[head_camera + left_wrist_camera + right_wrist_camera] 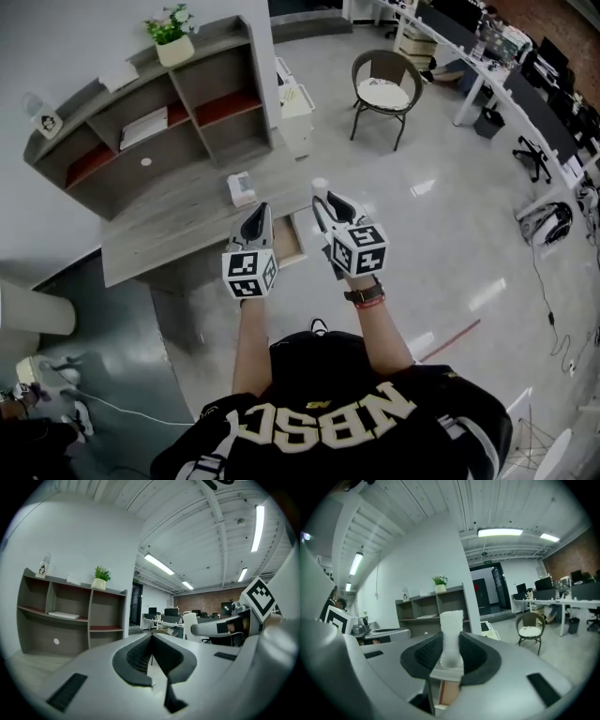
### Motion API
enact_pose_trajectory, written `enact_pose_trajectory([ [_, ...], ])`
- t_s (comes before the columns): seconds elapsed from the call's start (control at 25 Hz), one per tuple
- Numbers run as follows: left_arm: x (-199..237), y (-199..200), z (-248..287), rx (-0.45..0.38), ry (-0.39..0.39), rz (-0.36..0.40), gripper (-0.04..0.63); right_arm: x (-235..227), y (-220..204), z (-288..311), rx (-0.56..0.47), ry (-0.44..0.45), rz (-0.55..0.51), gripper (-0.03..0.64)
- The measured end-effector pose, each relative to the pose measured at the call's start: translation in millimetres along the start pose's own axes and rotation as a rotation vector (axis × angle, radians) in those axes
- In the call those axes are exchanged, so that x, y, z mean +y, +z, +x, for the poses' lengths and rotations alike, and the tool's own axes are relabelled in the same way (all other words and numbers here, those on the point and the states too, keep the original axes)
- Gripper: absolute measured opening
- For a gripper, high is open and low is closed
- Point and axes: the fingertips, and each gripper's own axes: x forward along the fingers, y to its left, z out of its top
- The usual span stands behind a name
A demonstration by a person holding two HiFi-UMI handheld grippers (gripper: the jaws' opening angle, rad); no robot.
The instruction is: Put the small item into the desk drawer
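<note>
1. Well, from the head view, a person faces a grey desk (178, 220). Its drawer (289, 240) stands pulled out from the near edge by the right corner. The left gripper (256, 216) and right gripper (326, 202) are held out side by side near that corner.
2. Left gripper view: its jaws are pressed together with nothing between them. They point toward the shelf unit (70, 616) at the desk's back edge.
3. Right gripper view: the jaws pinch the small white item (451, 634) upright between the pads. The open drawer shows just below them.
</note>
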Motion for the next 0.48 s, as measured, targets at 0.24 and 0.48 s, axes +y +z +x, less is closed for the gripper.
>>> enact_pose_trajectory([
  [0.24, 16, -22, -8, 0.042, 0.095, -0.008, 0.012, 7, -18, 29, 0.071, 0.127, -0.049, 0.114],
  [0.48, 58, -45, -29, 0.085, 0.222, -0.052, 0.012, 42, -44, 65, 0.139, 0.264, -0.091, 0.114],
])
